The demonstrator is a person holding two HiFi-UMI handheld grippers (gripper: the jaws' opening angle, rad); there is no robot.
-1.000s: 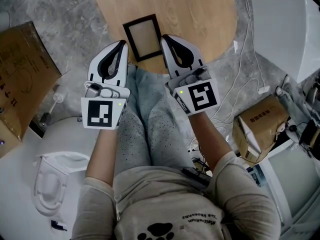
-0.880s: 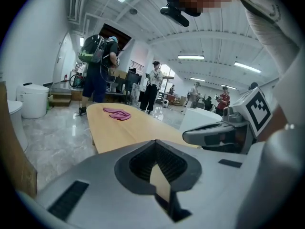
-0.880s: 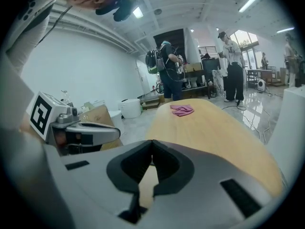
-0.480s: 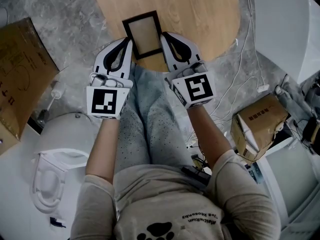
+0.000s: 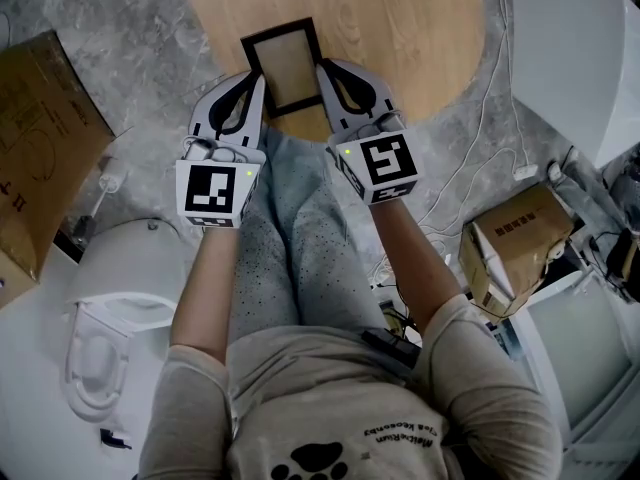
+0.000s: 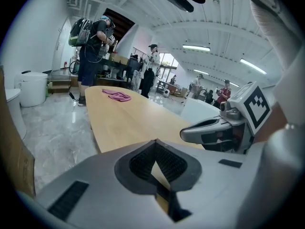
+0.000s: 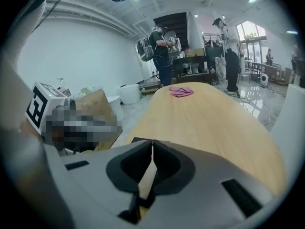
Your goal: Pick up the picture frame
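The picture frame (image 5: 283, 66), a black rim around a tan panel, lies flat on the wooden table (image 5: 400, 28) close to its near edge. My left gripper (image 5: 258, 80) sits at the frame's left side and my right gripper (image 5: 322, 68) at its right side; both are shut with nothing between the jaws. In the left gripper view the shut left gripper (image 6: 156, 140) points over the table (image 6: 124, 118), with the right gripper (image 6: 224, 130) beside it. In the right gripper view a dark corner of the frame (image 7: 137, 140) shows just left of the shut right gripper (image 7: 152, 141).
A pink cloth (image 6: 116, 95) lies far down the table. Cardboard boxes stand on the floor at the left (image 5: 40, 138) and right (image 5: 510, 248). White chairs (image 5: 110, 308) flank the person's legs, cables (image 5: 490, 138) trail on the floor, and people (image 6: 93, 46) stand at the far end.
Both grippers have sunk toward the table and slid forward, now flanking the frame's lower half. Their jaws stay shut.
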